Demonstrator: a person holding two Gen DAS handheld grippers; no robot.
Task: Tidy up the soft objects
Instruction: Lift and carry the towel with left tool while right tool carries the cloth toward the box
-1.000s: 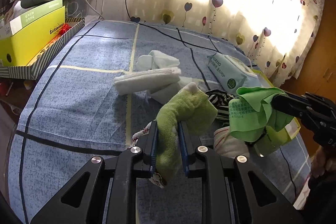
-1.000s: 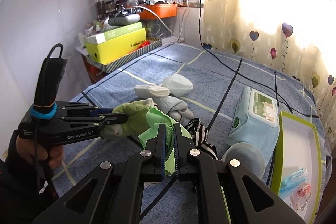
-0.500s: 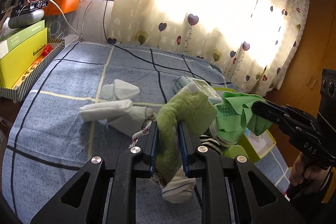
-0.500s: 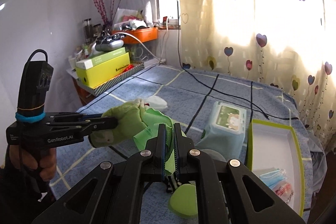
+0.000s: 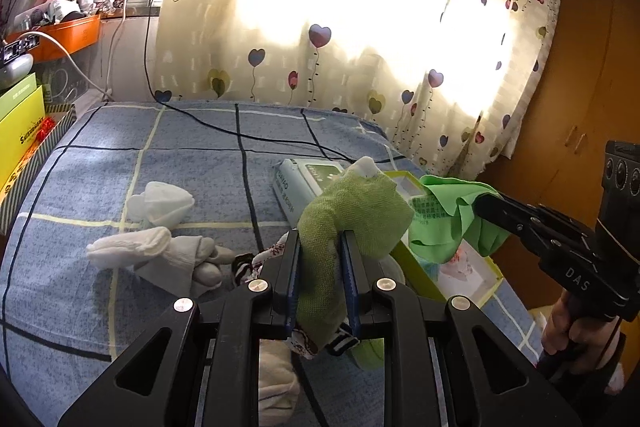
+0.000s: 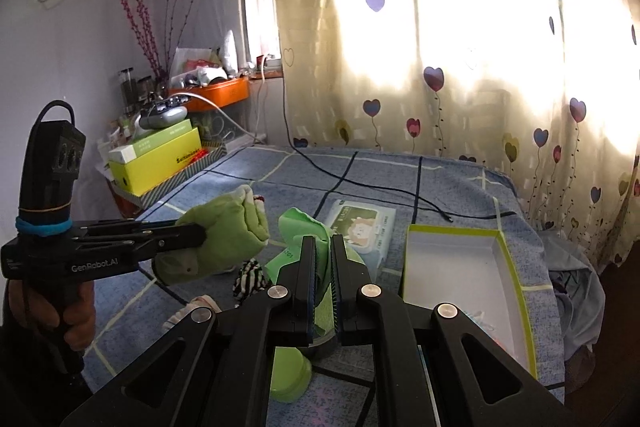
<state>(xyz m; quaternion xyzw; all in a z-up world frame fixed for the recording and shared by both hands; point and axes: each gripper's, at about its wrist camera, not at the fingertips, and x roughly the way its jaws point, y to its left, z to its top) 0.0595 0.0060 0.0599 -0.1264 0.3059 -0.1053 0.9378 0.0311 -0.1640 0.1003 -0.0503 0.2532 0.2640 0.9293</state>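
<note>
My left gripper (image 5: 319, 247) is shut on a bundled green sock (image 5: 352, 211) and holds it above the blue bed; it also shows in the right wrist view (image 6: 224, 227). My right gripper (image 6: 323, 247) is shut on a thin bright green cloth (image 6: 300, 227), held up beside the sock; the cloth also shows in the left wrist view (image 5: 448, 219). White socks (image 5: 160, 247) lie on the bed at the left. A striped black-and-white sock (image 6: 250, 277) lies below the grippers.
A wet-wipes pack (image 6: 360, 227) and a lime-edged open box (image 6: 456, 267) lie on the bed at the right. A green lid (image 6: 290, 375) sits under my right gripper. Yellow boxes (image 6: 160, 159) stand on a side table. A black cable (image 5: 240, 135) crosses the bed.
Both grippers have risen and tilted up with their cloths; the bed has dropped lower in both views and the curtain fills more of them. Sock and cloth stay close together.
</note>
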